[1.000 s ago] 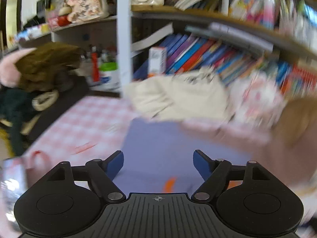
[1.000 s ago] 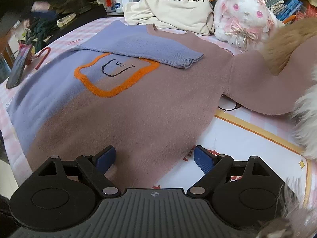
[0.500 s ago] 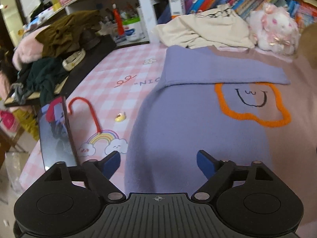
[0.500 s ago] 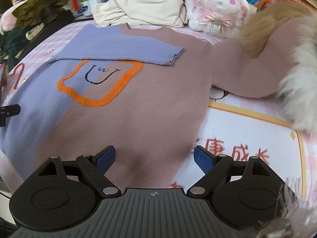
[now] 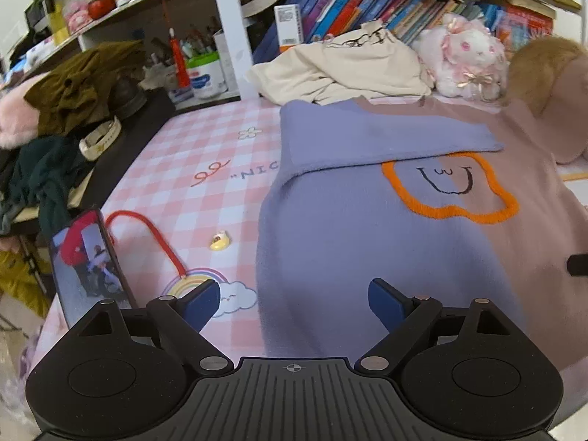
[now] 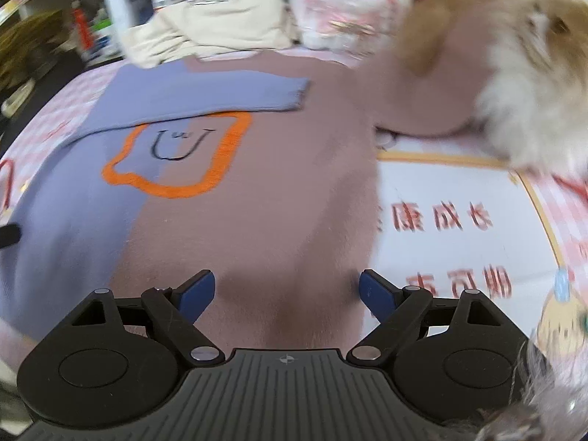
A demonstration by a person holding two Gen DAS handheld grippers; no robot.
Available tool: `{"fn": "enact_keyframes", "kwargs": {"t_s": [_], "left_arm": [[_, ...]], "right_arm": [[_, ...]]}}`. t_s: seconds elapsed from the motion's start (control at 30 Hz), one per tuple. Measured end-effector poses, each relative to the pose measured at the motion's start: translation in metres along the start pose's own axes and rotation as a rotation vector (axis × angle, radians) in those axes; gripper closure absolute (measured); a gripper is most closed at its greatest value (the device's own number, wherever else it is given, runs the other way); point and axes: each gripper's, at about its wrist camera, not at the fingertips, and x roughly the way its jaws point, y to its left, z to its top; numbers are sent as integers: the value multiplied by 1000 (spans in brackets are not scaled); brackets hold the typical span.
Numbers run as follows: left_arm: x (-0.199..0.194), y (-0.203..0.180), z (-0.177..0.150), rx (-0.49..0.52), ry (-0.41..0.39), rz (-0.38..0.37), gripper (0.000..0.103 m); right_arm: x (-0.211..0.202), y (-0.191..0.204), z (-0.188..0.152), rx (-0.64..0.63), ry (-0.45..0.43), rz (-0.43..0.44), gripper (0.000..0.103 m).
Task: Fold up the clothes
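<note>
The sweater (image 5: 367,228) lies flat on the pink checked table (image 5: 205,154), its purple sleeve (image 5: 382,139) folded across the chest. The left gripper (image 5: 294,303) hovers over the near hem, its 2 fingers spread, holding nothing. The right gripper (image 6: 286,294) is likewise spread over the brown half. The right view is blurred; a furry animal (image 6: 522,73) covers the far-right sleeve. A phone (image 5: 88,261) is partly hidden behind the left gripper.

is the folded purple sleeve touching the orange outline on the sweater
Touching. In the left wrist view the purple sleeve lies flat across the sweater and its lower edge covers the top of the orange outline.
</note>
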Motion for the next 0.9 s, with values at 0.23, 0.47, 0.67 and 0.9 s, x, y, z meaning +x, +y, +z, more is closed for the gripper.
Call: {"fn": "enact_keyframes", "kwargs": {"t_s": [0.23, 0.47, 0.67, 0.9], "left_arm": [[4, 17, -4, -5, 3, -76, 13], [10, 39, -8, -96, 5, -148, 15], [22, 42, -10, -115, 54, -194, 43], [34, 45, -11, -155, 84, -203, 79]], "right_arm": [[-8, 7, -13, 67, -28, -42, 18], [-14, 11, -22, 97, -35, -87, 26], [-14, 10, -28, 110, -22, -115, 35], [-13, 1, -30, 156, -20, -114, 53]]}}
